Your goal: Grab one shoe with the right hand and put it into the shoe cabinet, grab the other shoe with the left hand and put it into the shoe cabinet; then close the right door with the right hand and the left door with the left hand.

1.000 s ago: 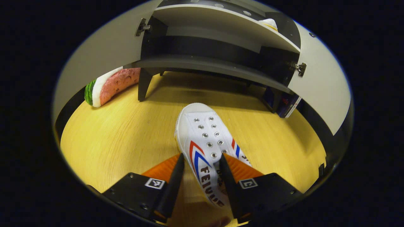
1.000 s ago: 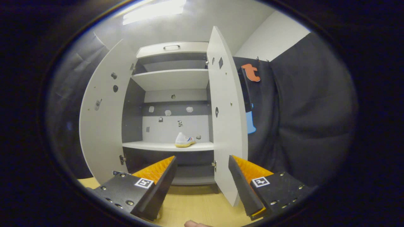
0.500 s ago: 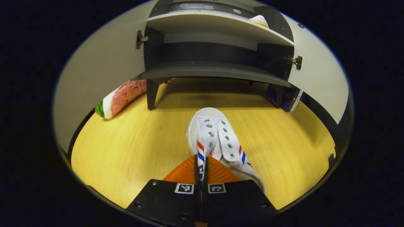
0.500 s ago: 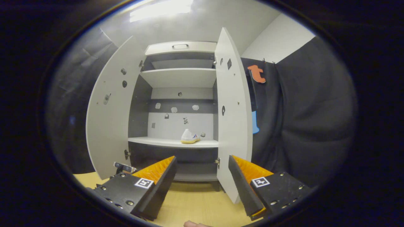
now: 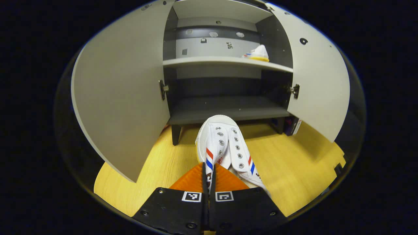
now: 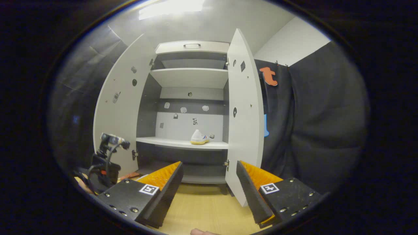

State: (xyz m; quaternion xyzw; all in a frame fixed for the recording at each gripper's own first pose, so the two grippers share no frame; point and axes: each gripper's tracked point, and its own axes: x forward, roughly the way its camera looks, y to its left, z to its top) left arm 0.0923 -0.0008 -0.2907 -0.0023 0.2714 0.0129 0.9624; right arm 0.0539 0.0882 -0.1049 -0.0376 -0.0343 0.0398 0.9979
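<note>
Shoe cabinet (image 5: 225,112): pale doors, dark carcass, standing on short legs on the wooden tabletop (image 5: 294,166). Both doors stand open. Left door (image 5: 124,98) swings wide toward the camera in the left gripper view; right door (image 5: 315,81) stands open on the far side. In the right gripper view the cabinet (image 6: 189,78) shows pale shelves, and a handle at the top.

Shoe on shelf (image 5: 258,54): white with a yellowish sole and coloured stripes, resting on the pale middle shelf (image 5: 209,61) of the cabinet, toward its right side. Same shoe seen in the right gripper view (image 6: 199,137), near the right door's inner edge.

Shoe in grasp (image 5: 225,147): white canvas, metal eyelets, red and blue stripes. Toe points at the cabinet's dark lower shelf, in front of its lip. Whether the sole touches the tabletop cannot be told.

Left gripper (image 5: 208,182): fingers pressed together on the shoe's upper edge near the eyelets, canvas pinched between them.

Right gripper (image 6: 209,182): fingers spread wide apart, nothing between them, held in front of the cabinet and above the tabletop, aligned with the right door's lower edge (image 6: 243,137).

Small box (image 5: 292,125): dark, tucked beside the cabinet's right leg.
</note>
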